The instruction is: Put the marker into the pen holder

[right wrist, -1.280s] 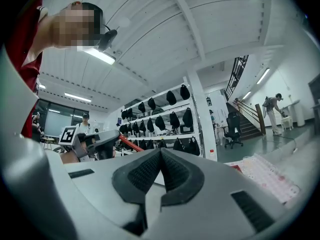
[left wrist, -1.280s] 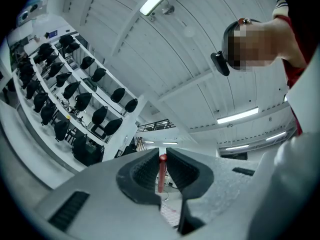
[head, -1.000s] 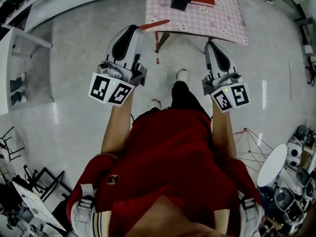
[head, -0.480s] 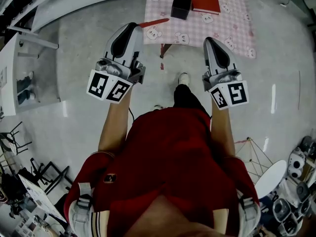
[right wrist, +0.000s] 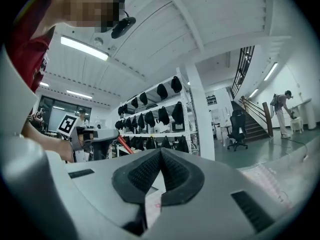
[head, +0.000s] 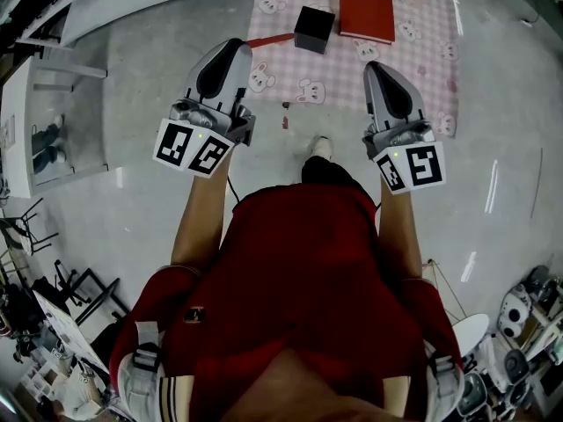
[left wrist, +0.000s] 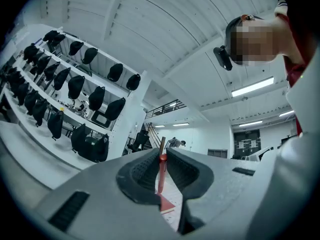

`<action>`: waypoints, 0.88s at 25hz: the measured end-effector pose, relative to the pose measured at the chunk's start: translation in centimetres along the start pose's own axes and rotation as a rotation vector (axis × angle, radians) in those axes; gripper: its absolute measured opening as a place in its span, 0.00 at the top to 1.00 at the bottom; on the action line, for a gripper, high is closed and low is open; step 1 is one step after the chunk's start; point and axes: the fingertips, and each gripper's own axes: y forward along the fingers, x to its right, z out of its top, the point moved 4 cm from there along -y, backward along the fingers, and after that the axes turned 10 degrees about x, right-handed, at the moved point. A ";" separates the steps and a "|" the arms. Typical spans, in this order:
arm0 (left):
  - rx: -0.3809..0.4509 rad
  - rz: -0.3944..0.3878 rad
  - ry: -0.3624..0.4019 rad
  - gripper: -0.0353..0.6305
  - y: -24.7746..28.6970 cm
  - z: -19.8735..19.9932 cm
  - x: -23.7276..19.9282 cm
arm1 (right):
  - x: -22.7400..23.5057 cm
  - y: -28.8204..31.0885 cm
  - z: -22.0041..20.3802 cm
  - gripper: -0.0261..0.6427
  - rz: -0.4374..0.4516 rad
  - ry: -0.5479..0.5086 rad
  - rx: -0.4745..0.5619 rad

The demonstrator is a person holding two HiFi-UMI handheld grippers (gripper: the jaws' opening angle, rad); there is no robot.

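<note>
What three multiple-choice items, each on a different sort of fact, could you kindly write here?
1. Where is the pen holder? A) on the floor B) on the checked tablecloth beside the red book C) on a shelf
2. What colour is the marker? A) blue B) green C) red
3. The right gripper is: A) shut, empty B) shut on the marker C) wide open
Answers: B, seen in the head view; C, red barrel between the jaws of the left gripper; A, jaws together, nothing between.

pen holder [head: 313, 29] on the table [head: 413, 69], book [head: 367, 9] just right of it.
</note>
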 end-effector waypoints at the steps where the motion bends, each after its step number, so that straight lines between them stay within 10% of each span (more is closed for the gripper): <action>1: -0.008 0.007 0.002 0.87 0.7 -0.6 -0.2 | 0.8 0.4 -0.1 0.96 0.008 0.002 -0.002; 22: -0.174 0.069 0.036 0.87 8.8 -9.5 -3.5 | 9.0 4.7 -2.7 0.96 0.060 0.047 -0.031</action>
